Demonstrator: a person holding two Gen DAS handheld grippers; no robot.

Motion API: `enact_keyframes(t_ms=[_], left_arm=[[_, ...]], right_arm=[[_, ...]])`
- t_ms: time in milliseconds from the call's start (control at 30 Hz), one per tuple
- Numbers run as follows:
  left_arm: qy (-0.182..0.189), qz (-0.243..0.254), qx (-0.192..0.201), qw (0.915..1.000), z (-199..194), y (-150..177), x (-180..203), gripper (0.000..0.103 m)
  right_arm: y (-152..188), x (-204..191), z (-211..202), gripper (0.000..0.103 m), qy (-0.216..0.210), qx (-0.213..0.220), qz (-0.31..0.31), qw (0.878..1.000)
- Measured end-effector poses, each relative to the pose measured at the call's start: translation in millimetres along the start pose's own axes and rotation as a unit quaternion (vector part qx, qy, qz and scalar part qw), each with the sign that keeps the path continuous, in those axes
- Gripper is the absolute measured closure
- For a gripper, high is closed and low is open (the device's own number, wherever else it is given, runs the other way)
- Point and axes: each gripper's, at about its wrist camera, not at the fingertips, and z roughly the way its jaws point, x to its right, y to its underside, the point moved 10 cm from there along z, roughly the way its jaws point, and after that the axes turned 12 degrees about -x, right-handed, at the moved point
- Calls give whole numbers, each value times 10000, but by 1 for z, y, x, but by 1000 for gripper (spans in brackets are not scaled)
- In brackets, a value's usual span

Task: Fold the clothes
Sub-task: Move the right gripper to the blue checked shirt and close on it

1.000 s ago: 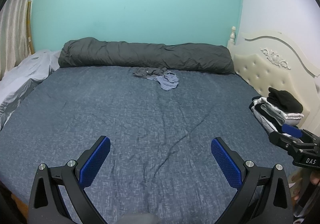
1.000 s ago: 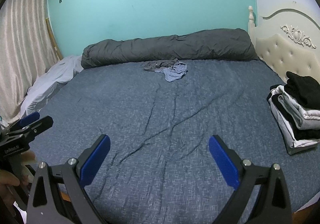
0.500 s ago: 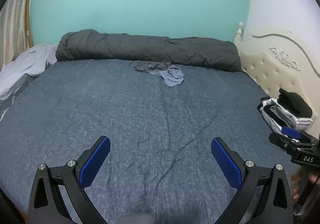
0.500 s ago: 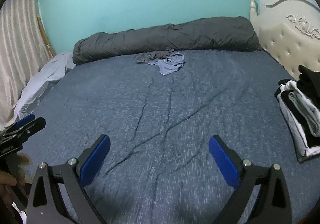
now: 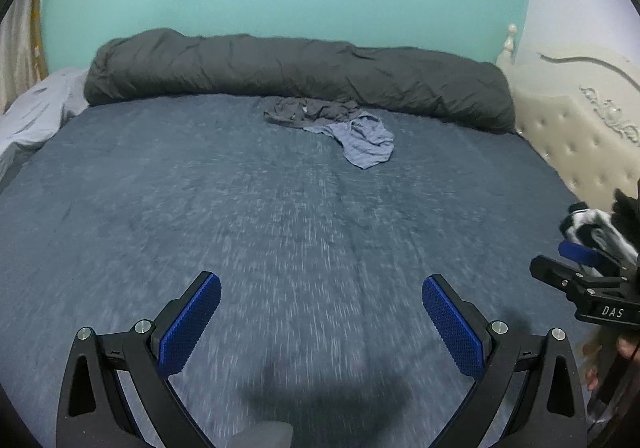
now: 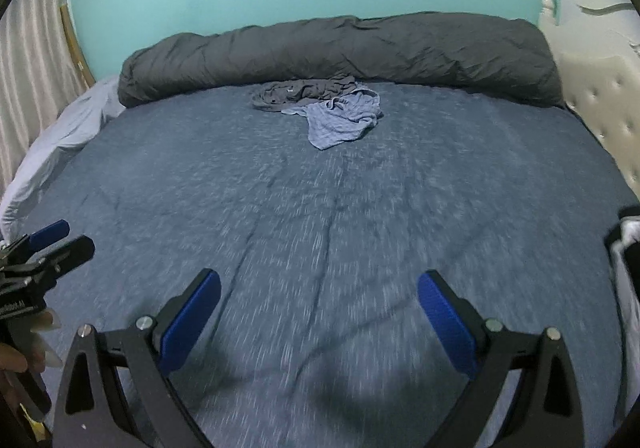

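Left wrist view: left gripper (image 5: pixel 321 312) fingers spread apart, empty, above the bedsheet (image 5: pixel 200 208). Right gripper (image 6: pixel 319 310) likewise spread and empty. Crumpled clothes (image 5: pixel 340 126) lie far ahead of both, beside the rolled duvet (image 5: pixel 296 70).

The right gripper (image 6: pixel 319 302) is held wide open above the blue bed cover (image 6: pixel 360 208). A light blue garment (image 6: pixel 340 120) is seen touching a grey garment (image 6: pixel 300 94), near the rolled dark duvet (image 6: pixel 340 48)
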Motion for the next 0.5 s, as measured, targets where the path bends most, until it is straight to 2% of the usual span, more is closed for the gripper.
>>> enact_keyframes(t_ms=[133, 300, 500], left_arm=[[-19, -3, -151, 9999, 49, -26, -7, 0], [-42, -182, -293, 9994, 80, -49, -23, 0], [24, -330, -417, 9986, 109, -80, -39, 0]], right_arm=[[-36, 8, 44, 4, -4, -28, 125, 9999], [-78, 17, 83, 4, 48, -46, 246, 9997], [-132, 32, 128, 3, 306, -72, 205, 9993]])
